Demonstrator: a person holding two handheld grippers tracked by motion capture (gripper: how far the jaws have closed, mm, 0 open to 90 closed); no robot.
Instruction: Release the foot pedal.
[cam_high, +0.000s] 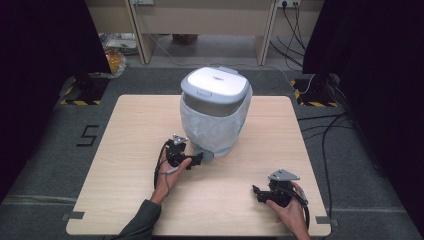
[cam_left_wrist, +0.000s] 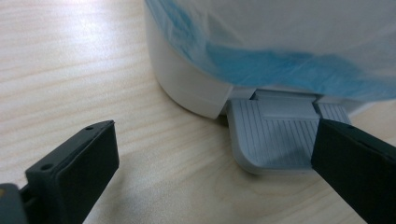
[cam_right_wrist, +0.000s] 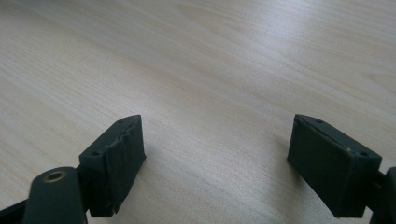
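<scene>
A white pedal bin (cam_high: 215, 107) with a grey lid and a pale blue liner bag draped over its sides stands in the middle of the wooden table (cam_high: 125, 130). Its grey ribbed foot pedal (cam_left_wrist: 275, 133) juts out at the base toward me. My left gripper (cam_high: 197, 160) sits low beside the pedal, jaws open; in the left gripper view its right jaw overlaps the pedal's right edge, the left jaw stands apart over bare wood. My right gripper (cam_high: 257, 192) rests near the table's front right, open (cam_right_wrist: 217, 163) over bare wood with nothing between its jaws.
Grey carpet surrounds the table. Black cables (cam_high: 325, 130) trail on the floor at the right. Desk legs and a wall (cam_high: 200, 20) stand behind the table, with clutter (cam_high: 117, 50) on the floor at the back left. A taped mark (cam_high: 87, 135) lies on the carpet at left.
</scene>
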